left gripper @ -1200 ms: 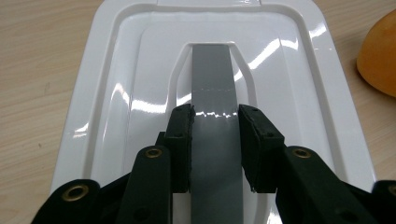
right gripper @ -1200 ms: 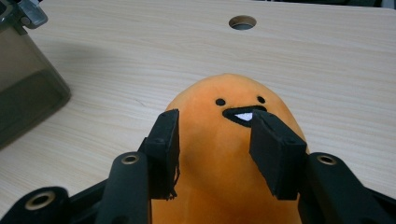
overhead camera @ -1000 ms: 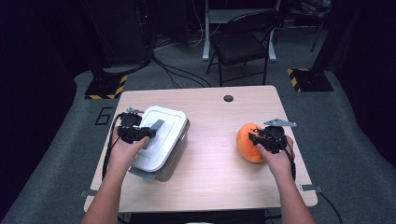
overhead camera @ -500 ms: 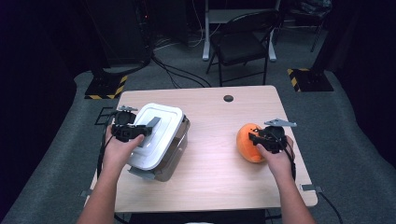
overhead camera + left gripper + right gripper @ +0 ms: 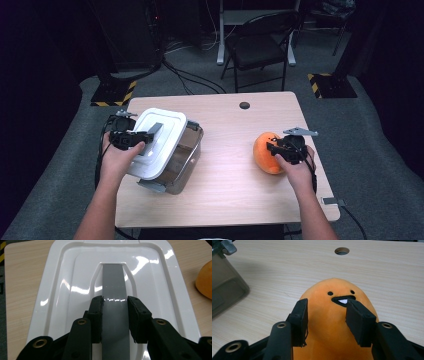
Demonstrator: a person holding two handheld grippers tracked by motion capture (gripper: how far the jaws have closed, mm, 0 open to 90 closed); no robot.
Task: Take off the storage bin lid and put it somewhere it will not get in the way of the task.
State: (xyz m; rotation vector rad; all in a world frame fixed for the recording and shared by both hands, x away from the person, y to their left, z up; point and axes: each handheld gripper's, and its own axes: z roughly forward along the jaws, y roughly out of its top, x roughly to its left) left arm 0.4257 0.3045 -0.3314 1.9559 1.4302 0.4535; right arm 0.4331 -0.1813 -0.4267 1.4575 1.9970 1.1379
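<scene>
The left gripper [image 5: 115,312] is clamping the glossy white lid's [image 5: 157,140] grey handle [image 5: 113,282], now lifted leftward off the translucent container [image 5: 182,160]; the right gripper [image 5: 327,320] is squeezing the fuzzy orange egg-shaped plush [image 5: 334,315].

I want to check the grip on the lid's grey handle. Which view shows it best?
The left gripper view: the grey handle runs close up between the black jaws. The high view shows it small, partly behind the left gripper.

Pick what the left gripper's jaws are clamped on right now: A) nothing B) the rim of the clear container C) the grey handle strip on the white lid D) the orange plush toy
C: the left gripper has its jaws pressed on either side of the grey handle strip of the white lid.
</scene>
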